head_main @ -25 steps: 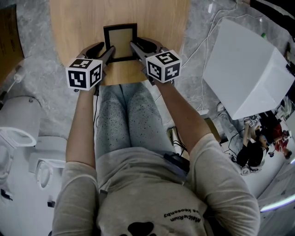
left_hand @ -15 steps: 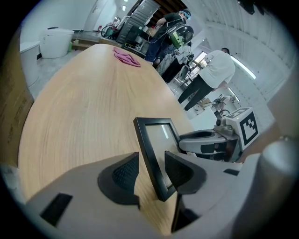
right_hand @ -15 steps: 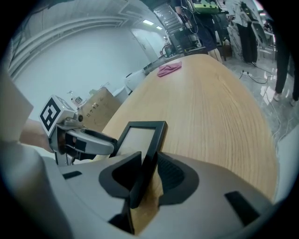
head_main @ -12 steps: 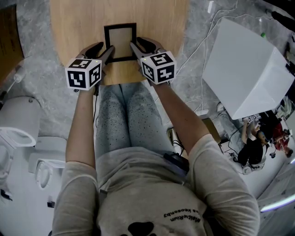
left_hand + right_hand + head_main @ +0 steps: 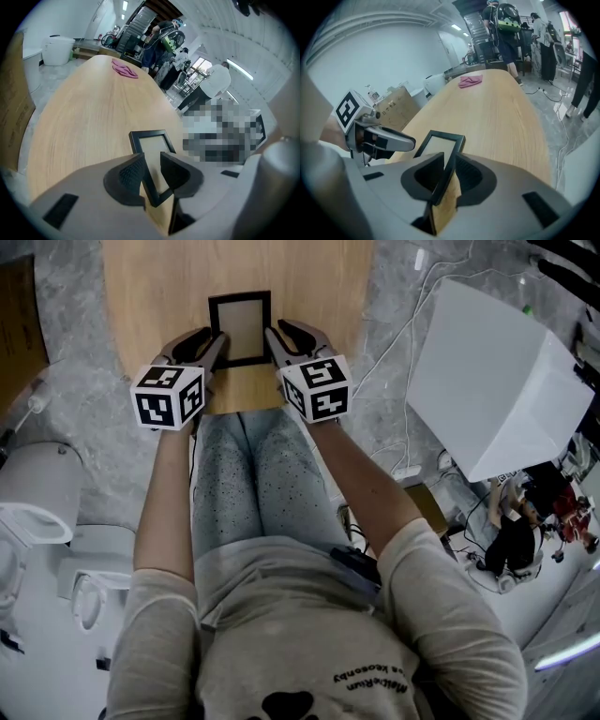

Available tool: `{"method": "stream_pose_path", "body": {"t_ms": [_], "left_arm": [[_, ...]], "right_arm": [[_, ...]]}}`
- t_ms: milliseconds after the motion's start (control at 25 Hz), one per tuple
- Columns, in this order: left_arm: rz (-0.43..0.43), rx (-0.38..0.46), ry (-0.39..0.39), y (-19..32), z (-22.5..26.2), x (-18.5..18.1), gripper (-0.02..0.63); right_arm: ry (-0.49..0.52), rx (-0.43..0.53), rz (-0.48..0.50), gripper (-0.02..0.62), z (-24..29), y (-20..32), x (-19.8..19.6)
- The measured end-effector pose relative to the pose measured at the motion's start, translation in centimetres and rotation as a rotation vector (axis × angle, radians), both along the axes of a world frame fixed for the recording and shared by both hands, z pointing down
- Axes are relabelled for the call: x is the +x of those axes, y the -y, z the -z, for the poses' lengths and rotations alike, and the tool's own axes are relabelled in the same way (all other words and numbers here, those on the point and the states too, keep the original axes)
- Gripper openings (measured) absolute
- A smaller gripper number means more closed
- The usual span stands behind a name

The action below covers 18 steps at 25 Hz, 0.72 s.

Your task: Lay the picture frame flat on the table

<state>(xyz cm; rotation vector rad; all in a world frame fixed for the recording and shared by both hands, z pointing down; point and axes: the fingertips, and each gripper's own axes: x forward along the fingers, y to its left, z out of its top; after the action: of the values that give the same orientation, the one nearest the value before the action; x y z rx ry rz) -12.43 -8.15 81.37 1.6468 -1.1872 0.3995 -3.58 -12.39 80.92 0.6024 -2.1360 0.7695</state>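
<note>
A black picture frame (image 5: 239, 326) with a pale pane sits near the front edge of the wooden table (image 5: 159, 287), and I cannot tell whether it leans or lies flat. My left gripper (image 5: 208, 341) straddles its lower left corner (image 5: 152, 145). The jaws have just been closing: the outer pad meets the bar and a pale slit remains at the inner pad. My right gripper (image 5: 281, 338) has also just been closing. In the right gripper view both pads of the right gripper (image 5: 449, 171) press on the frame's right bar (image 5: 440, 143).
A pink cloth (image 5: 124, 70) lies at the table's far end. Right of the table stands a big white box (image 5: 497, 381) with cables on the floor, and white fixtures (image 5: 37, 493) stand at the left. People stand in the background. My legs are under the front edge.
The right gripper's marker cube has turned and shifted slightly left. The left gripper's fingers stand a little narrower. The frame stays where it was.
</note>
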Motion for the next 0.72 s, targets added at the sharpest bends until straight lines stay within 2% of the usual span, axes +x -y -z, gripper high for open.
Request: {"method": "stream_pose_path", "body": {"t_ms": [320, 720], "left_arm": [[0.015, 0.076, 0.001, 0.1, 4.0, 1.1, 0.026], [-0.004, 0.174, 0.041, 0.9, 11.1, 1.2, 0.009]], "right_arm": [[0.052, 0.02, -0.015, 0.026, 4.4, 0.0, -0.8], [0.097, 0.065, -0.029, 0.011, 10.8, 0.1, -1.4]]}}
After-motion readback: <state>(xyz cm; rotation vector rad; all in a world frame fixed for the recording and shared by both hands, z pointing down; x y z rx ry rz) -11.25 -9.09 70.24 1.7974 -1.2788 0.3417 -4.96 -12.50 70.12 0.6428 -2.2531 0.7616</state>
